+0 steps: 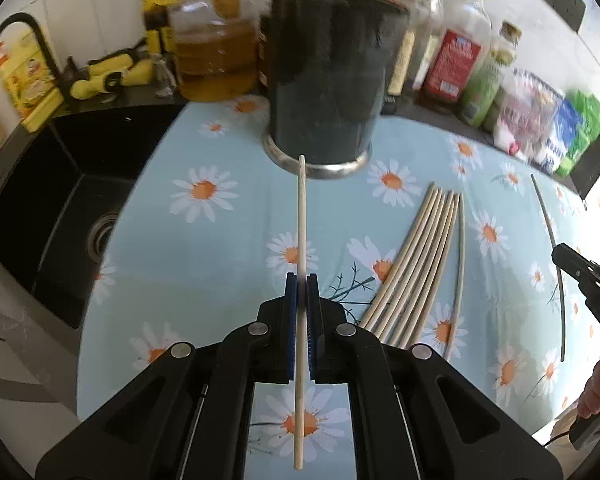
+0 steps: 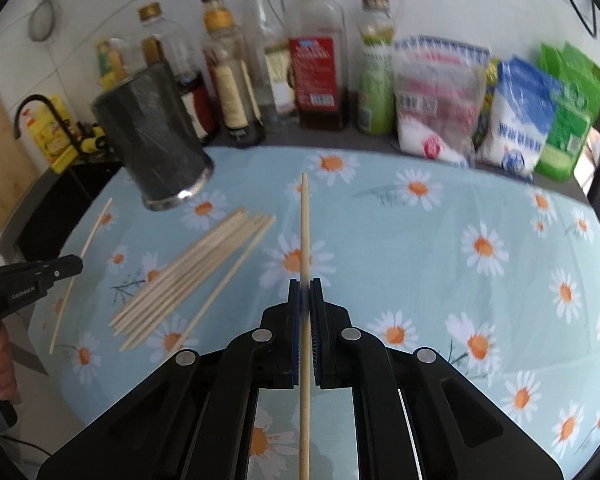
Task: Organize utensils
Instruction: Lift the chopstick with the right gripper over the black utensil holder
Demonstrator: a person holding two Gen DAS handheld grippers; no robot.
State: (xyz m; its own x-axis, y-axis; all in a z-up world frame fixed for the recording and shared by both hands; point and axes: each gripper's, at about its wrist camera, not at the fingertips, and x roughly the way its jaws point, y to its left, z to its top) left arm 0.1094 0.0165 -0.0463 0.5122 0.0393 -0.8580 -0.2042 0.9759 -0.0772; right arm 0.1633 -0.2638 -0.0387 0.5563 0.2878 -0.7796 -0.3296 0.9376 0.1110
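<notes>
Two hand-held black grippers each clamp a single pale wooden chopstick above a kitchen counter covered with a light-blue daisy-print cloth [image 2: 420, 240]. The left gripper [image 1: 301, 280] has its blue-padded jaws pressed tight on a pale wooden chopstick [image 1: 301, 220], whose tip points toward the base of a dark cylindrical metal utensil holder [image 1: 324, 80] with a shiny steel rim at its foot. The right gripper [image 2: 305, 285] is likewise closed hard on a second wooden chopstick [image 2: 305, 232], which runs straight out over the cloth.

A loose bundle of wooden chopsticks [image 2: 192, 276] lies flat on the cloth between the two grippers, just beside the holder. The holder stands upright at the cloth's far edge; its inside cannot be seen from either camera.

Behind it, along the wall, stands a row of glass and plastic bottles [image 2: 316, 60], several partly filled with amber or dark liquid, next to clear and blue plastic bags of white granules [image 2: 516, 120] and a green packet [image 2: 568, 120]. A black sink [image 1: 60, 200] lies to the left of the cloth.
</notes>
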